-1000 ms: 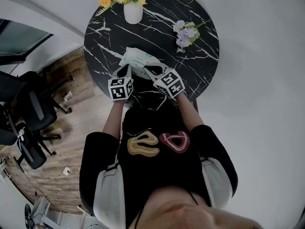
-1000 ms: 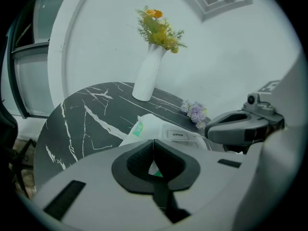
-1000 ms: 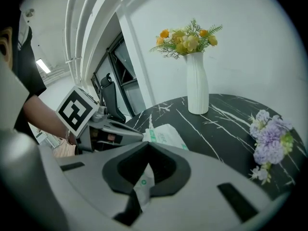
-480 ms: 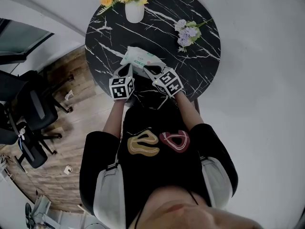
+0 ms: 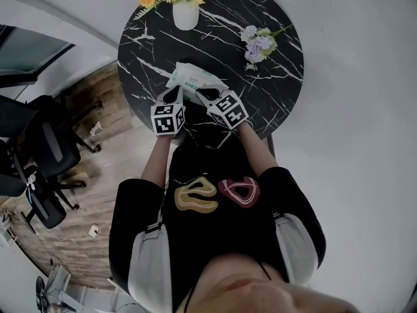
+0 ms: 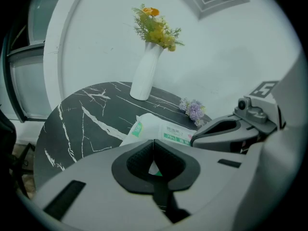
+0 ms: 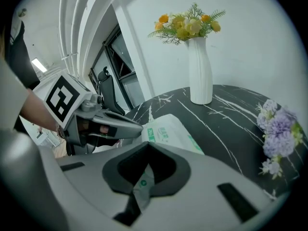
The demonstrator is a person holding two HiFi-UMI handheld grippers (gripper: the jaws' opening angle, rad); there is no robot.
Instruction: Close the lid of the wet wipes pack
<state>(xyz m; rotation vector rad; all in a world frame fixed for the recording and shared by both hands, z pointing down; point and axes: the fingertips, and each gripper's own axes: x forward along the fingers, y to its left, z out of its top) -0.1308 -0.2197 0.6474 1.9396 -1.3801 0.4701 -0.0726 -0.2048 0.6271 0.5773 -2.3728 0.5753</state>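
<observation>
Right gripper (image 7: 146,148) pinches the thin grey lid flap (image 7: 142,184) of the soft white-and-green wet wipes pack (image 5: 193,80), ready to lay it down. Left gripper (image 6: 153,141), jaws pressed together, likely steadies the pack.

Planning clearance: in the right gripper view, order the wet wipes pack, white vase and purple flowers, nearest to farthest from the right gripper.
From the right gripper:
1. wet wipes pack, at the jaws, centre-left.
2. purple flowers, lying at the right.
3. white vase, upright, far side.

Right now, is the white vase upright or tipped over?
Upright. The white vase stands on its base on the marble table, with its flowers pointing up, in both gripper views.
</observation>
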